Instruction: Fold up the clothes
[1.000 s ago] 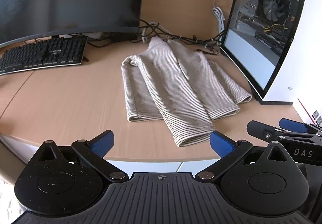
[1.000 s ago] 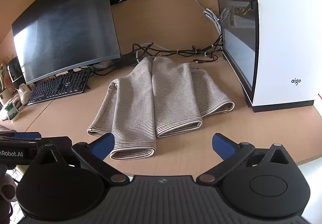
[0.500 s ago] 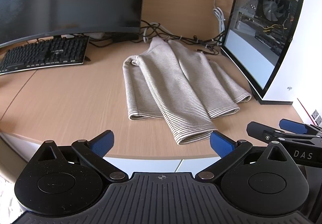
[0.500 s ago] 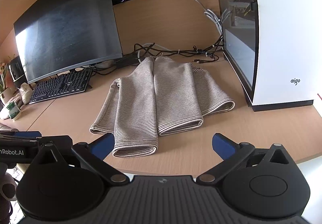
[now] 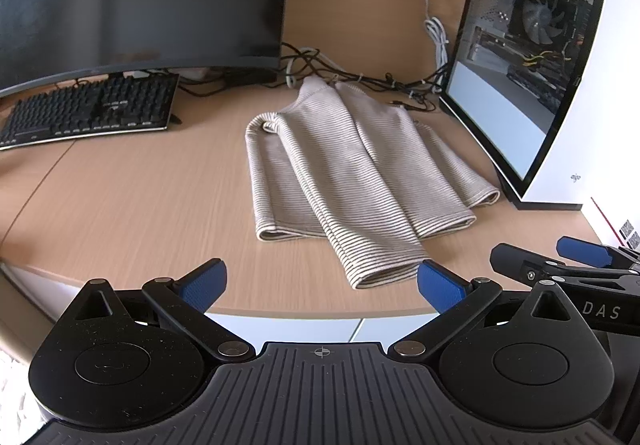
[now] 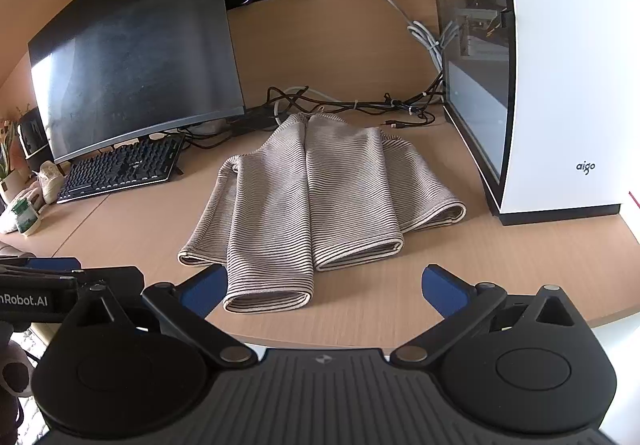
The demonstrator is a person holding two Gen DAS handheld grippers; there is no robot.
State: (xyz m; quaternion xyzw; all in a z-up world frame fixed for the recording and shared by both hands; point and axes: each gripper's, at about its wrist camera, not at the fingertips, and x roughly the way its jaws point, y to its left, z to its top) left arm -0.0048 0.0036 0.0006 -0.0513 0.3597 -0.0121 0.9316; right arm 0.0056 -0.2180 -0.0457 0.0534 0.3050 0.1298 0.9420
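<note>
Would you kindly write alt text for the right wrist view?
A striped beige sweater, sleeves folded over its front, lies on a wooden desk just beyond the open, empty right gripper. A dark monitor and keyboard stand left, a white computer case right, cables behind.

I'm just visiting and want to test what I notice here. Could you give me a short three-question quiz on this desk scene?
1. True or false: the left gripper holds the striped garment.
2. What stands right of the garment: A) keyboard B) white computer case C) lamp?
3. Fill in: the right gripper is ____.

Key: 1 false, both are open and empty; 2 B, the white computer case; 3 open.
</note>
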